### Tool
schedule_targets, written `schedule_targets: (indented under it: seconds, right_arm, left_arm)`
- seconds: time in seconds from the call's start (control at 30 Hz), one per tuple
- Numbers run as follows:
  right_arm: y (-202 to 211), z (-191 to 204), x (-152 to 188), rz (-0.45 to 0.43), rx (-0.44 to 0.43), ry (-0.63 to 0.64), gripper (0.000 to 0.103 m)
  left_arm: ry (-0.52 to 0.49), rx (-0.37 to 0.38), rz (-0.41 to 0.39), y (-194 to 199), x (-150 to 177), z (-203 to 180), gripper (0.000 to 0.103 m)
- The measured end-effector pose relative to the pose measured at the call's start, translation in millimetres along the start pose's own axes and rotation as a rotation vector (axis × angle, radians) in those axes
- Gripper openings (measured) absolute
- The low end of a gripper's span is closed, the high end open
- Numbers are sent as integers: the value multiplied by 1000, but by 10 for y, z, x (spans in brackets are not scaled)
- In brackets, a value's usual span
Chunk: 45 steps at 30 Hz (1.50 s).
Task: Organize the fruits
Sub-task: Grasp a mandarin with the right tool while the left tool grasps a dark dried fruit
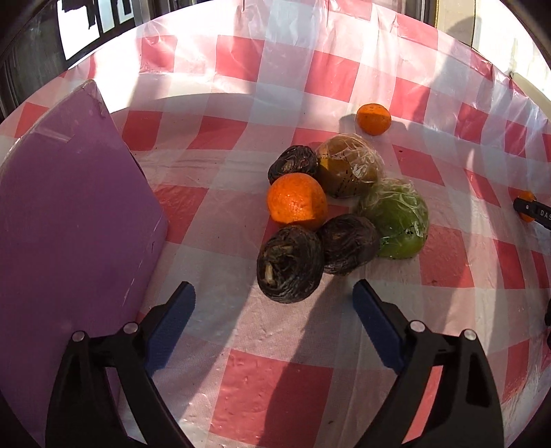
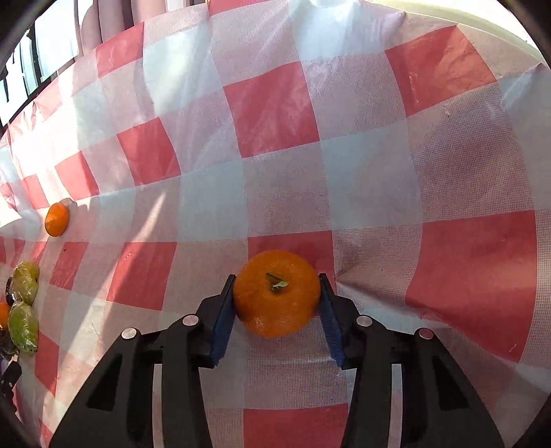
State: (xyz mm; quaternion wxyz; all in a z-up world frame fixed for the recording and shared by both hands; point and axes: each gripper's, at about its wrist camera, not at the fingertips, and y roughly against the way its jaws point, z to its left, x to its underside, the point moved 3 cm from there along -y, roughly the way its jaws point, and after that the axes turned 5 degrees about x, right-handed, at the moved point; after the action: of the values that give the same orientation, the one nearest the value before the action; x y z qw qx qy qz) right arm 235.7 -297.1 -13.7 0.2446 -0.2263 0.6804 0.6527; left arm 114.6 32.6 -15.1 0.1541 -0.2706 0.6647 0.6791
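Observation:
In the left wrist view a pile of fruit lies on the red-and-white checked cloth [image 1: 275,379]: an orange [image 1: 298,206], three dark wrinkled fruits [image 1: 292,265] [image 1: 347,243] [image 1: 292,163], a film-wrapped brownish fruit [image 1: 347,165] and a film-wrapped green fruit [image 1: 396,217]. A smaller orange [image 1: 373,119] sits apart behind them. My left gripper [image 1: 273,286] is open just short of the nearest dark fruit, with nothing between its pads. In the right wrist view my right gripper [image 2: 276,278] is shut on a stemmed orange [image 2: 275,293] that rests on the cloth.
A purple box [image 1: 69,206] stands close to the left of my left gripper. The smaller orange [image 2: 56,219] and the wrapped green fruits [image 2: 26,286] lie far left of my right gripper. The table's far edge [image 2: 499,20] runs along the top right.

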Motion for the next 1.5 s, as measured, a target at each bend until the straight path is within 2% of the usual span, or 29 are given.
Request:
schedule_targets:
  seconds: [0.1,0.23,0.27,0.53,0.77,0.97,1.2,1.3,1.5]
  right_arm:
    - [7,12,4,-2,3,7,46]
    - [48,-56,32,-5,4,8,46]
    - [55,-63,35,-5,2,7,46]
    - [109,-43,135,7,-4,26,45]
    - [667,-9,763,36,-91,27,44]
    - [1218,149,1304,86,-158,46,44]
    - [1614,454,1731,145,-222,101,44]
    - [1708,581,1767,145,-223,100,44]
    - [2014,770,1711,85,-206,101,44]
  left_arm:
    - [-24,36,2,-33,-62,-24,81]
    - [-100,80,5,35,-43,-175,37]
    - [-95,91,15,60,-24,-193,33]
    - [-87,148,36,468,462,-404,32]
    - [-102,211,59,939,999,-519,33]
    - [-177,272,88,1102,1266,-630,33]
    - [-240,349,37,1283,1167,-691,33]
    - [-253,385,-1,1410,1034,-680,33]
    - [-252,448,-77,1671,674,-511,33]
